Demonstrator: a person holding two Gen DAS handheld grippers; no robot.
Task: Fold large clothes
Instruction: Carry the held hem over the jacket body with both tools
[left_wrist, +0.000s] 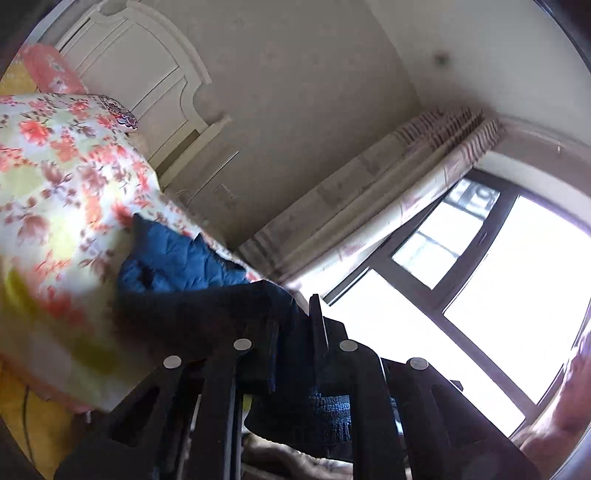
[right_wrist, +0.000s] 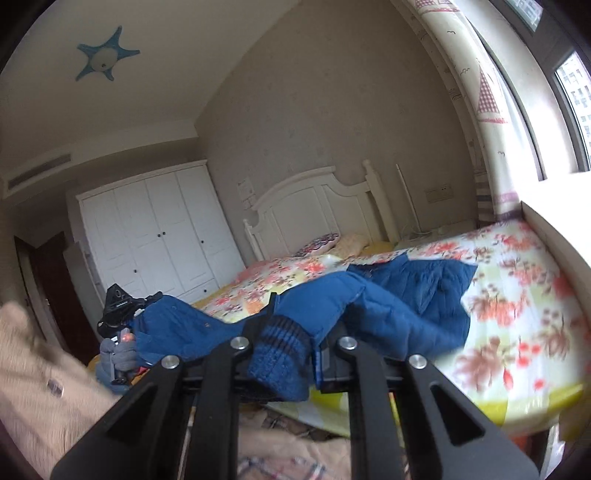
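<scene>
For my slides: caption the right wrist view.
Right claw shut on blue jacket cuff over floral bed.

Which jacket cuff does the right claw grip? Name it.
The ribbed cuff with dark stripes, pinched in the right claw. The other cuff of the blue jacket sits in the left claw.

Left wrist view: sits on the left gripper (left_wrist: 295, 332), rolled sideways, looking close along its fingers toward the window (left_wrist: 480, 277) at lower right.
Right wrist view: sits on the right gripper (right_wrist: 291, 339), about level, facing the headboard (right_wrist: 314, 210) across the bed.
Shared: the blue jacket (right_wrist: 388, 295), the floral bedspread (left_wrist: 55, 184), the headboard, the curtain (right_wrist: 476, 85).
</scene>
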